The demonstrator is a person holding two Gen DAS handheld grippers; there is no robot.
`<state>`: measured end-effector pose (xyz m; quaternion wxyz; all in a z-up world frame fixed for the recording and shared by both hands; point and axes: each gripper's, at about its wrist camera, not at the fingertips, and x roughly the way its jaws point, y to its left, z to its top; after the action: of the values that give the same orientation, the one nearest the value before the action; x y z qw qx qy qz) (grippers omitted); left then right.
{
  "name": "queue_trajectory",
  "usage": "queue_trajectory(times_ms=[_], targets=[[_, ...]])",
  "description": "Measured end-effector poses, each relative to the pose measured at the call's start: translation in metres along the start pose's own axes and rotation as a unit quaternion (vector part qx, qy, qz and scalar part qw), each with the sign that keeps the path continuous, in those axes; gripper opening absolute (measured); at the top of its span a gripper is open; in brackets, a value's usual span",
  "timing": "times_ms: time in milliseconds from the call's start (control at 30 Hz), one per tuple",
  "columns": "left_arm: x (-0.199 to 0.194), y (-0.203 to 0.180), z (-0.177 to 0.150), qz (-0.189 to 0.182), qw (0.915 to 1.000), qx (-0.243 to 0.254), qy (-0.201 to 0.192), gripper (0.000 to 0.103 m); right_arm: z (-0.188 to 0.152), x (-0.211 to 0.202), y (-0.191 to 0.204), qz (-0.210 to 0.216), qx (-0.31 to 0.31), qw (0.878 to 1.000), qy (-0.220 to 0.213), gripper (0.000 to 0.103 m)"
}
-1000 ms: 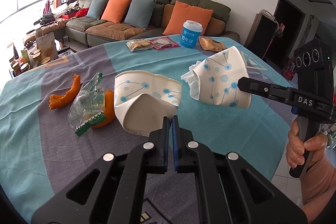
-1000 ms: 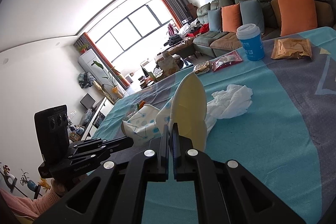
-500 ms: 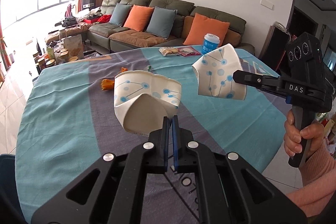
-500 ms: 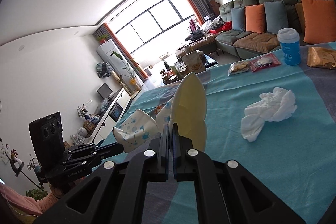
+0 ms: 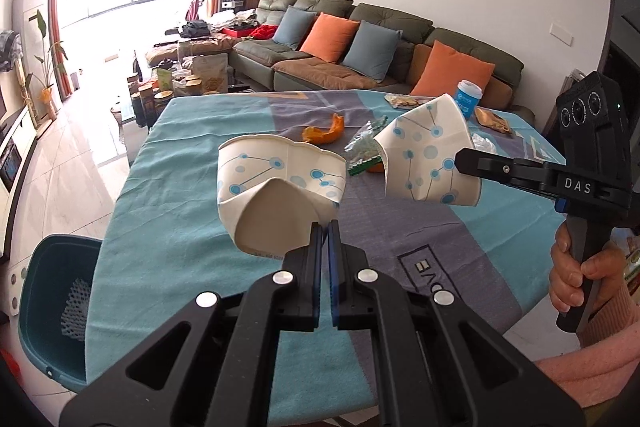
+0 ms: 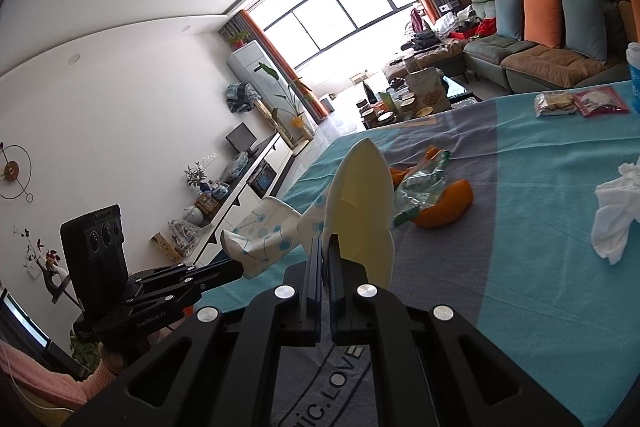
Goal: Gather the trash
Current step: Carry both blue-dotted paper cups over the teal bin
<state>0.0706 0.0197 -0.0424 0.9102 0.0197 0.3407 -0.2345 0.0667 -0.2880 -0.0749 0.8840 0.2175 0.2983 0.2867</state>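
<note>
a crushed paper cup [image 5: 276,195] is clamped in the left gripper [image 5: 325,227], another cup [image 5: 428,155] in the right gripper [image 6: 325,247]; neither is binned yet, and peel [image 5: 322,133], wrapper [image 5: 364,151] and tissue [image 6: 616,211] are left on the far table [image 5: 160,227].

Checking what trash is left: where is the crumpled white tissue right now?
In the right wrist view, the crumpled white tissue lies on the tablecloth at the far right, right of the orange peel.
</note>
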Motion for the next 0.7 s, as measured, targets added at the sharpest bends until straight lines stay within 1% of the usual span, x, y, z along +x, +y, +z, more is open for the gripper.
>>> queue_trajectory(times_ms=[233, 700], targets=[[-0.025, 0.025, -0.011, 0.028, 0.9993, -0.023, -0.005, 0.004, -0.002, 0.025, 0.019, 0.022, -0.013, 0.999, 0.022, 0.002], [-0.038, 0.057, -0.014, 0.066, 0.9961, -0.059, -0.006, 0.004, -0.001, 0.063, 0.049, 0.051, -0.037, 0.997, 0.053, 0.002]])
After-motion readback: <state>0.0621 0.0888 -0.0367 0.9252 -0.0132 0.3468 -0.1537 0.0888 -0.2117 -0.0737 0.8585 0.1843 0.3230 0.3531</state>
